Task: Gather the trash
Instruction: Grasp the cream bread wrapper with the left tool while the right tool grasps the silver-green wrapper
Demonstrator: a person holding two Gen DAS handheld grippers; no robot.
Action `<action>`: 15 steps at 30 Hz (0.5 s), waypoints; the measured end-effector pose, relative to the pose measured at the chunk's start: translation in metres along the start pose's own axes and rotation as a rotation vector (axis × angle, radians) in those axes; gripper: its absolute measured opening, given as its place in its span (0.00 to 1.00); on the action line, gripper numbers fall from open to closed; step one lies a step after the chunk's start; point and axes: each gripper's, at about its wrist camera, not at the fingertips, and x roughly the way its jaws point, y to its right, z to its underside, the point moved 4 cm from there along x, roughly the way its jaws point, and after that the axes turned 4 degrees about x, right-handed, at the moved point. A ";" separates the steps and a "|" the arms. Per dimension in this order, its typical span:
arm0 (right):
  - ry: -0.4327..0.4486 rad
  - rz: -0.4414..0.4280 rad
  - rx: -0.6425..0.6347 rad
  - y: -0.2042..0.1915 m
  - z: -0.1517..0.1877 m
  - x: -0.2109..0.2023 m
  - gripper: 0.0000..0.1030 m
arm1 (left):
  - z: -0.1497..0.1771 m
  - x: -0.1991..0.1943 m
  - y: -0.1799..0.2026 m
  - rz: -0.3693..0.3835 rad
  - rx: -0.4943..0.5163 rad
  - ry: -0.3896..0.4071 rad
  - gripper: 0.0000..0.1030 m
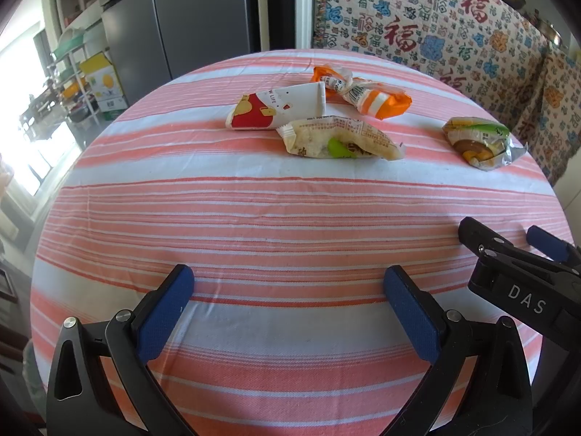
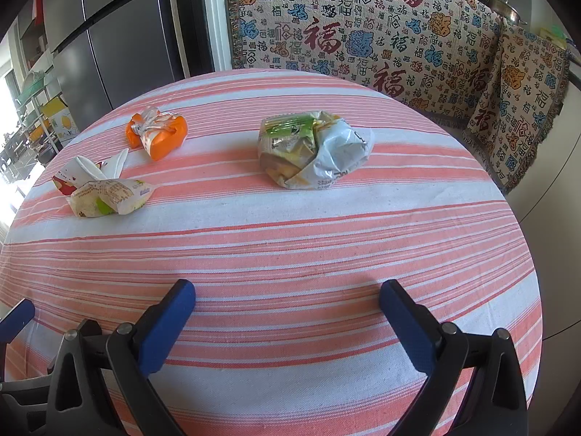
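Note:
Several snack wrappers lie on the far half of a table with a pink-and-white striped cloth (image 1: 254, 218). A red-and-white wrapper (image 1: 276, 107), an orange wrapper (image 1: 366, 94) and a beige wrapper (image 1: 341, 140) lie close together. A crumpled green-and-silver wrapper (image 1: 479, 141) lies apart at the right; it sits straight ahead in the right wrist view (image 2: 312, 149). My left gripper (image 1: 288, 283) is open and empty above the near part of the cloth. My right gripper (image 2: 287, 298) is open and empty too, beside the left one (image 1: 523, 254).
A sofa under a patterned throw with red characters (image 2: 363, 36) stands behind the table. A dark grey fridge (image 1: 189, 18) stands at the back left, with shelves and boxes (image 1: 101, 83) further left. The table's far edge drops off behind the wrappers.

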 end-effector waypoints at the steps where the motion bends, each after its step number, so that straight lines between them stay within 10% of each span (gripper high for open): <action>1: 0.000 0.000 0.000 0.000 0.000 0.000 1.00 | 0.000 0.000 0.001 0.000 0.000 0.000 0.99; 15: 0.001 0.002 0.002 0.000 0.000 0.000 1.00 | 0.007 -0.028 -0.066 0.118 -0.049 -0.026 0.99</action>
